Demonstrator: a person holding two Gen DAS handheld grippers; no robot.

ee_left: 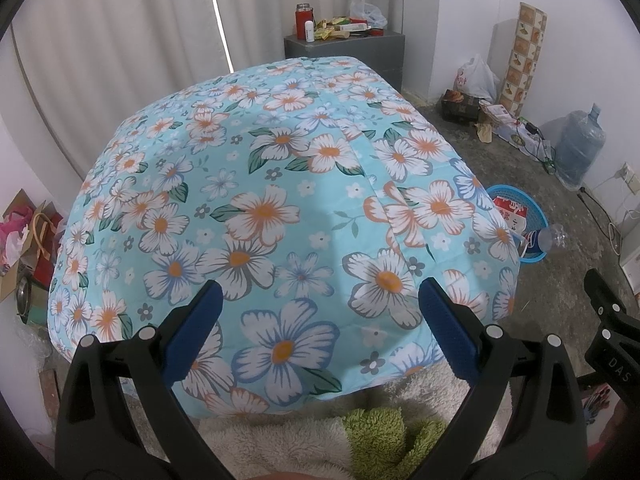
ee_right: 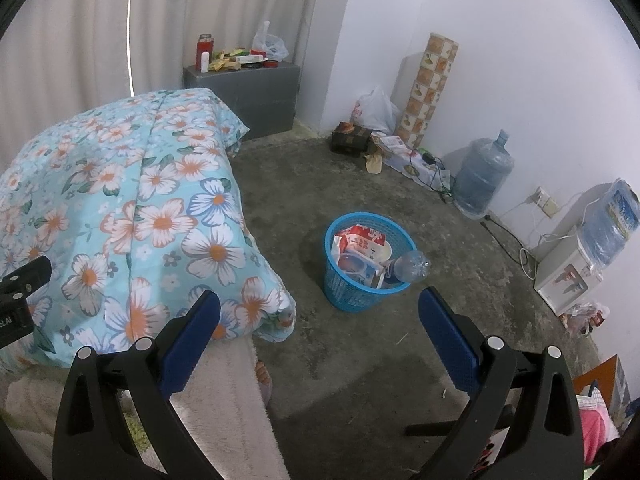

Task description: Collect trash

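both hand-held grippers hang empty with their blue pads spread wide: the left gripper (ee_left: 320,320) hovers over the near end of a flower-print quilt (ee_left: 280,184), and the right gripper (ee_right: 320,328) hovers over bare concrete floor (ee_right: 360,360) just right of the bed. nothing sits between either pair of fingers. just beyond the right gripper, on the floor beside the quilt's hanging corner, stands the blue trash basket (ee_right: 352,292), already holding a red-and-white carton (ee_right: 362,242), other packaging and a clear plastic bottle (ee_right: 412,266) that leans out over its right rim. the quilt's top looks free of litter in both views.

judging by this, collection seems well along, and any remaining step probably lies at the far right wall, where a crumpled brown scrap (ee_right: 374,162) and papers lie near a dark box (ee_right: 350,138), or on the grey cabinet (ee_right: 244,88) at the far end, cluttered with wrappers. doing it well likely means keeping the pads wide on approach, closing on one light piece at a time, and releasing low over the basket's open left side, since the leaning bottle could tip out if knocked.
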